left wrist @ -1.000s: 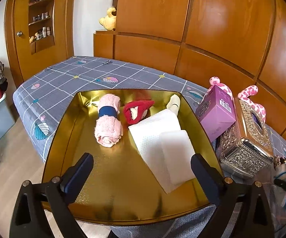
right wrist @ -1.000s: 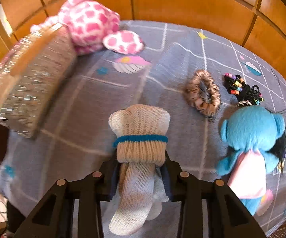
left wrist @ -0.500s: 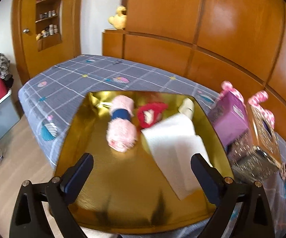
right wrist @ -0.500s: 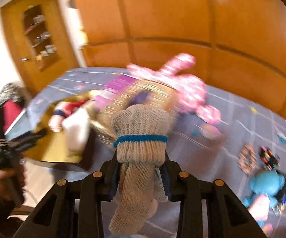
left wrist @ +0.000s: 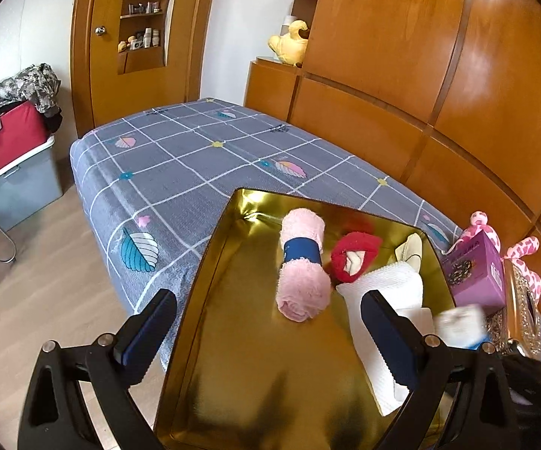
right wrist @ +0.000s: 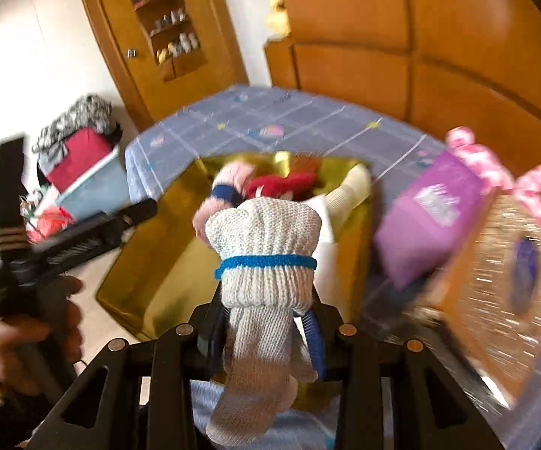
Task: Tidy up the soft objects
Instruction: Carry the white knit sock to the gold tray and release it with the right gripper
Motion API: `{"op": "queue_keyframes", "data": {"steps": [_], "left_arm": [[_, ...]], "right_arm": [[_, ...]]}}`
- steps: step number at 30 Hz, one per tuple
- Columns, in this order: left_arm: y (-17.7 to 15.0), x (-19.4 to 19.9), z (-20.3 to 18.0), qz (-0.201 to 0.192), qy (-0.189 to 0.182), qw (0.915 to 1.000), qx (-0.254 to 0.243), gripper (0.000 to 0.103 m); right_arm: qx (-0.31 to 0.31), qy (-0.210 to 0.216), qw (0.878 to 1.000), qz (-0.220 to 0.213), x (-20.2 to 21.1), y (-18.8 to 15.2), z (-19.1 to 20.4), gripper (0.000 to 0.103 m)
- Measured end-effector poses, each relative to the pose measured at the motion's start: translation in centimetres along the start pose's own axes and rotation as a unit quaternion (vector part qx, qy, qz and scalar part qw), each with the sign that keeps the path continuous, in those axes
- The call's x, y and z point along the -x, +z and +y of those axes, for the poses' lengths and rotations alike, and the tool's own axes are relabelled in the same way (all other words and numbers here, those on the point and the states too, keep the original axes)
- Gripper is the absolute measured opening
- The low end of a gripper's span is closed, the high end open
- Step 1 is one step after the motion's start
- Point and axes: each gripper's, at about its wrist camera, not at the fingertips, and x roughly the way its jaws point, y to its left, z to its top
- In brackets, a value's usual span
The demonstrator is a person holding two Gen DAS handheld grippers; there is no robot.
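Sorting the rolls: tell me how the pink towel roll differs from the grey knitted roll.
The pink towel roll lies in the gold tray; the grey knitted roll is held in the right claw. The pink one is fluffy with a wide navy band; the grey one is ribbed knit with a thin blue band. Both are banded rolls.

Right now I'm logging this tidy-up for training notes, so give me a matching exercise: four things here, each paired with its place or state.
Things:
1. knit sock roll
2. pink towel roll
3. purple box
4. left gripper

Places or states:
A. lying in the gold tray
B. open, holding nothing
C. clamped in the right gripper
D. on the bed beside the tray

Pairs: 1-C, 2-A, 3-D, 4-B
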Motion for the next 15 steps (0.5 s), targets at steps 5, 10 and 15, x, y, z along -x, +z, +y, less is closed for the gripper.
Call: {"op": "queue_keyframes", "data": {"steps": [5, 10, 15], "left_arm": [[-0.4, -0.3, -0.6, 0.007, -0.002, 0.9999, -0.008, 0.099], [-0.9, -0.4, -1.2, 0.011, -0.008, 0.9998, -0.016, 0.099], [-0.9, 0.0, -1.8, 0.005, -0.012, 0.9996, -0.024, 0.099]], "right_arm": [[0.01, -0.026, 0.999, 0.045, -5.1, -0.7, 0.0, 0.04], [-0.005, -0.015, 0.999, 0.052, -5.4, -1.7, -1.0, 0.045], [-0.007, -0.02, 0.999, 0.036, -2.6, -2.2, -1.0, 0.048]]}}
